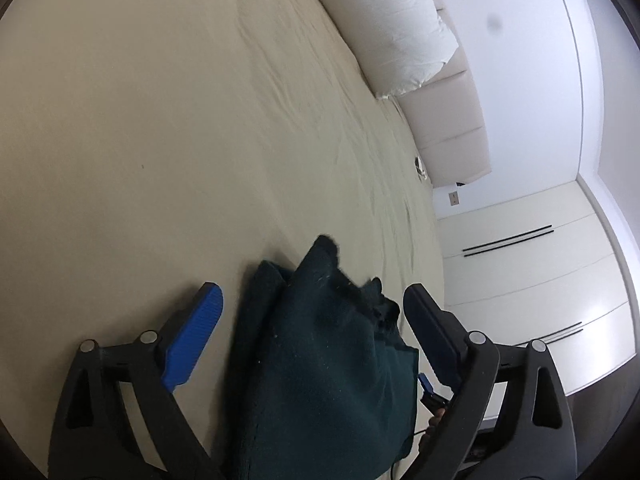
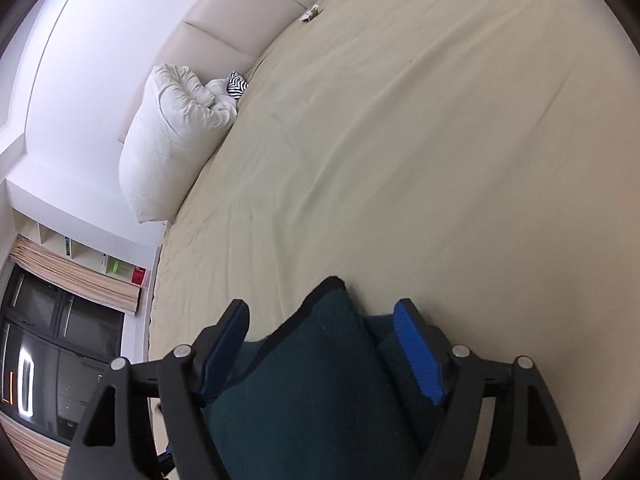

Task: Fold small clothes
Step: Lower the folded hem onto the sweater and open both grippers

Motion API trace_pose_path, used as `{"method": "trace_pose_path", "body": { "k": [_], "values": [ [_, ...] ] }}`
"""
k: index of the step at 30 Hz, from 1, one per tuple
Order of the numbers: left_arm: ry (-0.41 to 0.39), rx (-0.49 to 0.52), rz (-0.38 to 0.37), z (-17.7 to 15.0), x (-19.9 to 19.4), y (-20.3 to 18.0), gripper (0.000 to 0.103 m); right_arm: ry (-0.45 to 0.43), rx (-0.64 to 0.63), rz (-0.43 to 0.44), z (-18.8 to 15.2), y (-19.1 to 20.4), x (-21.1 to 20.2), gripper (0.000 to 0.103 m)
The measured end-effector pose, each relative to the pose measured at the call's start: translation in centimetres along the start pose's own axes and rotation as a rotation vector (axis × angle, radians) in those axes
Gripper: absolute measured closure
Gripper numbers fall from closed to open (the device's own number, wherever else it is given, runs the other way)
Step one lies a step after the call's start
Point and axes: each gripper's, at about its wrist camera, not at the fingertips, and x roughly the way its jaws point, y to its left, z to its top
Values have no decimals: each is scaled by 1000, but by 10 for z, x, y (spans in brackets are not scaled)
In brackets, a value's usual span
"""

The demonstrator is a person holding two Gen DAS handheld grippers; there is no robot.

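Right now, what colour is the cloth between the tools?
Dark teal green cloth, seen best in the right wrist view.

surface: bed [image 2: 420, 140] under a beige, lightly creased sheet | at 10 o'clock in the right wrist view: white pillow [image 2: 172, 136] on the sheet against the headboard, zebra-striped item [image 2: 237, 85] just beside it | at 12 o'clock: small pale object [image 2: 310, 14] | at 6 o'clock: dark green garment [image 2: 316, 380], bunched
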Motion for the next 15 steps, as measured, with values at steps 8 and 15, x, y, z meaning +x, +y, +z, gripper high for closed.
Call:
{"method": "trace_pose_path", "body": {
  "k": [8, 15],
  "values": [
    [3, 192, 105, -41, -30, -34, 11, -50, -256, -108, -45, 26, -41, 27],
    [67, 321, 206, -112, -24, -27, 11, -8, -455, -257, -91, 31, -43, 34]
  ]
}}
